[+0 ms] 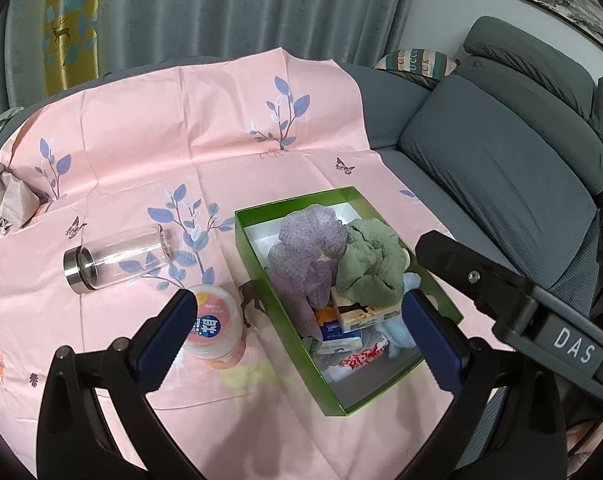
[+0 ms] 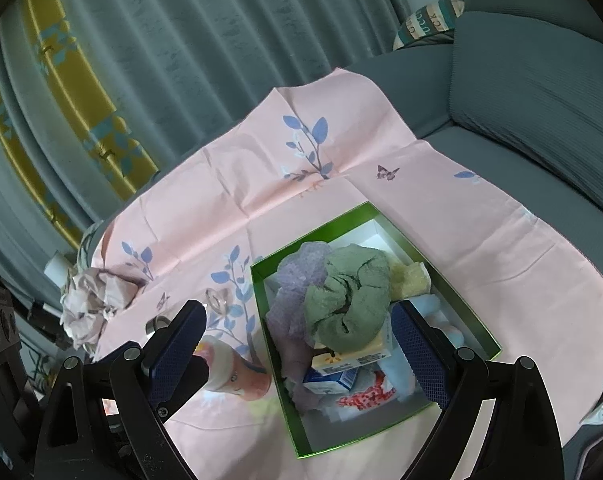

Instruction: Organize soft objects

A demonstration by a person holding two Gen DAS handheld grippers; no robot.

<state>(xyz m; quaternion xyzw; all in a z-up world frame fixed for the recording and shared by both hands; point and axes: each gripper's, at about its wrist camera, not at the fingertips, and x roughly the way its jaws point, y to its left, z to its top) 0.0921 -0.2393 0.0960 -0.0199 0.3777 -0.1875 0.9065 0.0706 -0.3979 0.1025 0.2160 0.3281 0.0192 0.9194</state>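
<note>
A green box (image 1: 279,322) (image 2: 275,364) sits on the pink cloth and holds soft things: a purple scrunchie (image 1: 307,246) (image 2: 291,296), a green scrunchie (image 1: 371,270) (image 2: 347,300), a pale blue plush (image 1: 401,332) (image 2: 437,320), a yellow sponge (image 2: 411,278), small tissue packs (image 1: 367,316) (image 2: 353,360) and a red-patterned cloth (image 1: 361,358) (image 2: 367,394). My left gripper (image 1: 301,338) hovers open over the box's near end, holding nothing. My right gripper (image 2: 297,356) is also open and empty above the box; its black body (image 1: 513,300) shows at the right of the left wrist view.
A clear glass jar (image 1: 119,258) lies on its side left of the box. A pink-lidded jar (image 1: 215,322) (image 2: 237,376) stands beside the box. Crumpled beige cloth (image 1: 5,196) (image 2: 95,304) sits at the far left. Grey sofa cushions (image 1: 501,168) (image 2: 541,88) lie to the right.
</note>
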